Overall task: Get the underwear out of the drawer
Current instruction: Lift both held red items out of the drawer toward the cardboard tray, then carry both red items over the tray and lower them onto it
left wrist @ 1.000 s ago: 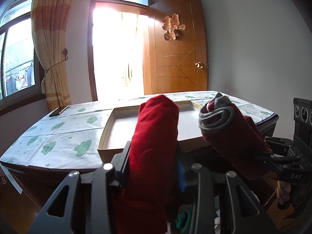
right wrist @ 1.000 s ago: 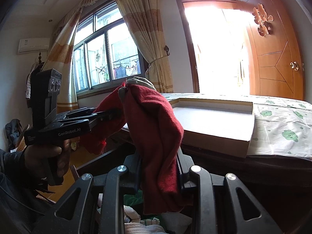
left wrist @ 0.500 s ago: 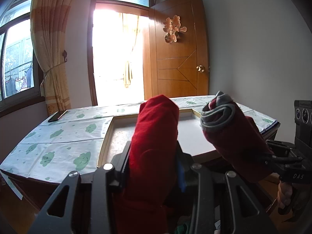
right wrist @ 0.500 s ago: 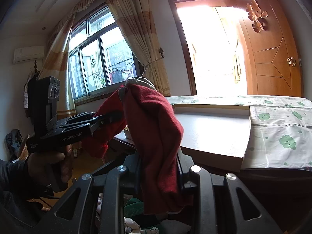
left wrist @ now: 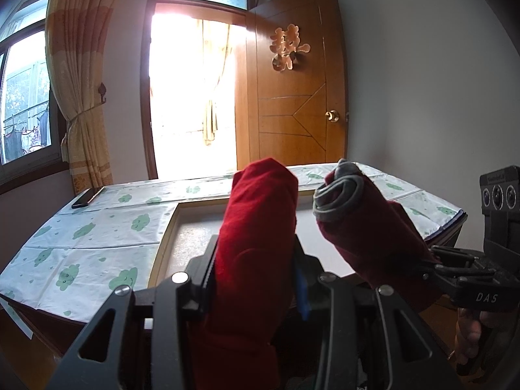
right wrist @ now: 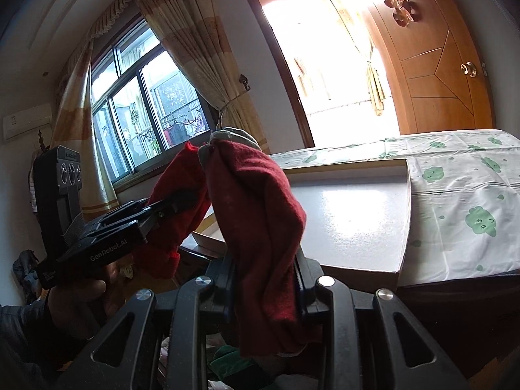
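The dark red cloth underwear (left wrist: 256, 227) with grey waistband, clenched in both left tongs (left wrist: 255, 279) and right tongs (right wrist: 265, 279), is rising centre-frame toward the shallow cardboard tray (left wrist: 165, 237) on the tabletop (left wrist: 91, 227), now clear of the drawer.

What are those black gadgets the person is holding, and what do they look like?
Two matching black hand-held tools. The left tool has flat slotted arms, silver screws, an upright block with three round lenses and "GenRobot.AI" lettering. The right tool reads "DAS". A dark sleeve covers the left wrist.
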